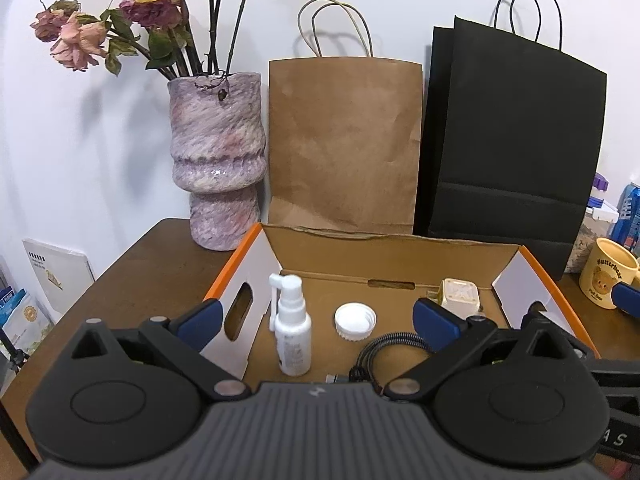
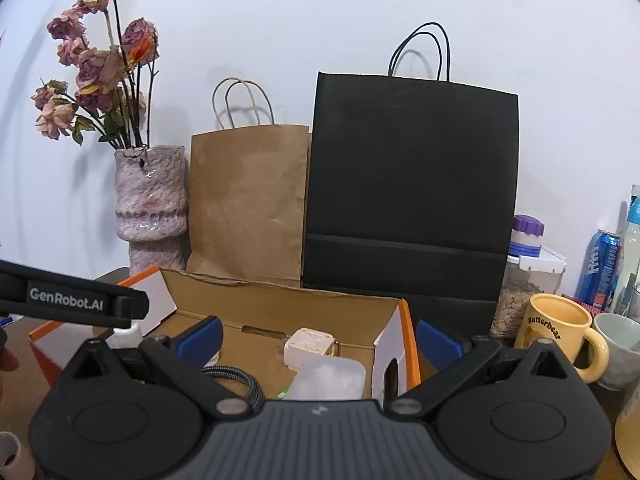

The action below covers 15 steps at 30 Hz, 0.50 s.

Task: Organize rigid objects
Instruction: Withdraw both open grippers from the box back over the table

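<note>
An open cardboard box (image 1: 394,254) with orange edges sits on the brown table. Inside it stand a white spray bottle (image 1: 291,328), a white round lid (image 1: 355,322), a cream plug adapter (image 1: 460,297) and a coiled black cable (image 1: 388,350). My left gripper (image 1: 318,320) hovers open over the box's near side, holding nothing. In the right wrist view the same box (image 2: 280,300) shows the adapter (image 2: 308,346), a clear plastic case (image 2: 328,378) and the cable (image 2: 236,378). My right gripper (image 2: 318,338) is open and empty, straddling the box's right wall.
A mottled pink vase (image 1: 218,156) of dried roses, a brown paper bag (image 1: 344,140) and a black paper bag (image 1: 516,140) stand behind the box. A yellow mug (image 2: 558,332), a grey cup (image 2: 622,350), a blue can (image 2: 602,268) and jars crowd the right side.
</note>
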Each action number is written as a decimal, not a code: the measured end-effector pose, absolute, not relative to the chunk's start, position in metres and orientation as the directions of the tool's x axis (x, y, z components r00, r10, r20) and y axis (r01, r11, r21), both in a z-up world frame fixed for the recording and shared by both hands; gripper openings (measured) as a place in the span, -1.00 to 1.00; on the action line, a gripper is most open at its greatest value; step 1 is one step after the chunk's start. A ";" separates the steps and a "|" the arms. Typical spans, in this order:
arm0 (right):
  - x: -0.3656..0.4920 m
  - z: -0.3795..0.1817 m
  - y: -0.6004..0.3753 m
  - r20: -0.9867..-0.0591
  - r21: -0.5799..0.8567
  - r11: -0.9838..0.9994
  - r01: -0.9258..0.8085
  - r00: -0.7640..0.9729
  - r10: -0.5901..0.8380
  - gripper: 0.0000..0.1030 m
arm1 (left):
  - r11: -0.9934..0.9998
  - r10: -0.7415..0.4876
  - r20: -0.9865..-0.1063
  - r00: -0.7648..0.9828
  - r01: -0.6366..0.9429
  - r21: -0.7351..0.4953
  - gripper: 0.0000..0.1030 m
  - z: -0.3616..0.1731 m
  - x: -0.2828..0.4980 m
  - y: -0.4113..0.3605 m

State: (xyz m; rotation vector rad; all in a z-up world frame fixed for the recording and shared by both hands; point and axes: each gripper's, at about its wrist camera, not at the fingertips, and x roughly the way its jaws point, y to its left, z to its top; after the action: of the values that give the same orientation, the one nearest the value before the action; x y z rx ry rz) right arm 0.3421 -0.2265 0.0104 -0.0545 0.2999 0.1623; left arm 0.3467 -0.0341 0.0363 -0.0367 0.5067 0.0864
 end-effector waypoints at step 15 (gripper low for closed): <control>0.295 0.011 -0.228 -0.302 -0.020 0.985 -0.170 0.940 0.156 1.00 | 0.996 0.060 -0.491 0.869 -0.084 -0.026 1.00 0.036 0.301 -0.028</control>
State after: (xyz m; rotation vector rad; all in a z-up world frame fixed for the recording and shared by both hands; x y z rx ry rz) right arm 0.2952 -0.2279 0.0106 -0.0465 0.3043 0.1669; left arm 0.3012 -0.0275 0.0359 -0.0467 0.5123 0.0752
